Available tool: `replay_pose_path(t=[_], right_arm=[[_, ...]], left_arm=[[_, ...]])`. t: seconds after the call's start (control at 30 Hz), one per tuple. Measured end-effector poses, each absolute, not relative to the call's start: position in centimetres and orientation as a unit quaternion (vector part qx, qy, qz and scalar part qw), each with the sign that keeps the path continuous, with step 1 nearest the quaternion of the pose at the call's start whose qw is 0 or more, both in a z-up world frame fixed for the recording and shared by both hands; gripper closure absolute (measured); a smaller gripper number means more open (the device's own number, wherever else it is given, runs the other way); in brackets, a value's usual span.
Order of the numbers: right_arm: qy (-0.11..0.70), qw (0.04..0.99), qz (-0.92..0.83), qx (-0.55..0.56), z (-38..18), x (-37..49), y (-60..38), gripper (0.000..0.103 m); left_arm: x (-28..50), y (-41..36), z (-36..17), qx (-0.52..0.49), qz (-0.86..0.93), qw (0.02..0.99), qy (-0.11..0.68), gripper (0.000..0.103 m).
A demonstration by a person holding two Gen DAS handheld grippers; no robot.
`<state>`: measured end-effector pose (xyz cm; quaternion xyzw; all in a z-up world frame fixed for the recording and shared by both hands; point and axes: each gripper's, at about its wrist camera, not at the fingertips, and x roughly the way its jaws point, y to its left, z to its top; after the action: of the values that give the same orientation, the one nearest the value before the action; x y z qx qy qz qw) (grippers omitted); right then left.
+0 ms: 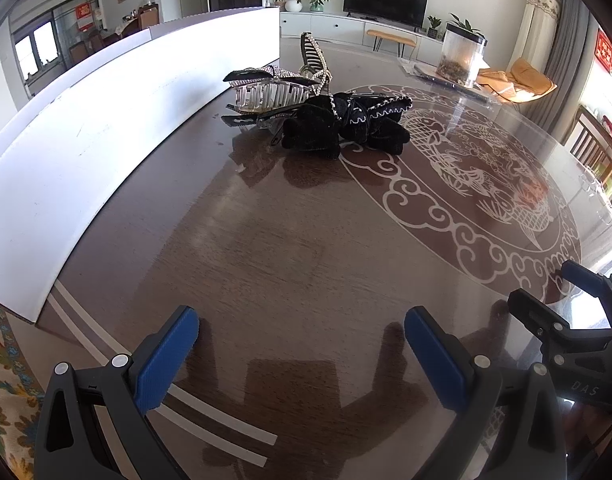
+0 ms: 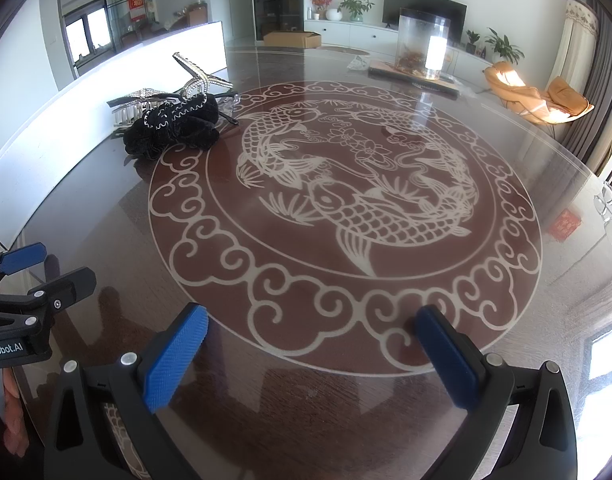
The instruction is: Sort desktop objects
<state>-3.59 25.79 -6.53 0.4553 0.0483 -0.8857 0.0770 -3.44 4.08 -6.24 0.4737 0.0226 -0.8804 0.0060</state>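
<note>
Both jaws spread wide, empty: left gripper [image 1: 302, 344], right gripper [image 2: 311, 340]. Heaped upper centre of left view: black velvet scrunchie [image 1: 345, 128], clear claw clip [image 1: 272, 94], pearl-trimmed clip [image 1: 313, 54]. Probably light; velvet soft, clips stiff, slippery. Best pinched across scrunchie's bulk.

A black velvet bow hair clip with white zigzag trim [image 1: 345, 128] lies at the near front of a small heap. Behind it, touching, a clear plastic claw clip [image 1: 270, 94] and a pearl-edged claw clip [image 1: 313, 56] standing upright.
</note>
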Motion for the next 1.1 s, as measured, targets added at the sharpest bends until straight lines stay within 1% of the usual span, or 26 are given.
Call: replay_pose_path(t=[0.33, 0.53, 0.63, 0.73, 0.83, 0.97, 1.1], right_arm=[[0.048, 0.077, -0.886, 0.455, -6.5, -3.6, 25.8, 0.0], [0.048, 0.077, -0.886, 0.455, -6.5, -3.6, 25.8, 0.0], [0.05, 0.082, -0.885, 0.456, -6.5, -4.0, 25.7, 0.0], [0.033, 0.103, -0.884, 0.455, -6.0, -6.7, 25.3, 0.0], [-0.011, 0.165, -0.884, 0.438, -3.9, -10.7, 23.5, 0.0], [-0.001, 0.218, -0.879, 0.423, -1.0, -15.6, 17.6, 0.0], [0.033, 0.199, -0.872, 0.446, -1.6, -20.4, 11.7, 0.0]], left_arm=[[-2.9, 2.7, -5.4, 0.457, -0.888, 0.018, 0.05, 0.0], [-2.7, 0.6, -5.2, 0.449, -0.887, 0.036, 0.099, 0.0], [-2.6, 0.1, -5.1, 0.447, -0.887, 0.044, 0.111, 0.0], [-2.5, -0.1, -4.8, 0.439, -0.89, 0.053, 0.112, 0.0], [-2.4, -0.6, -4.7, 0.434, -0.891, 0.063, 0.116, 0.0], [-2.6, -1.3, -4.9, 0.435, -0.888, 0.072, 0.132, 0.0], [-2.7, -1.6, -5.2, 0.443, -0.882, 0.073, 0.141, 0.0]])
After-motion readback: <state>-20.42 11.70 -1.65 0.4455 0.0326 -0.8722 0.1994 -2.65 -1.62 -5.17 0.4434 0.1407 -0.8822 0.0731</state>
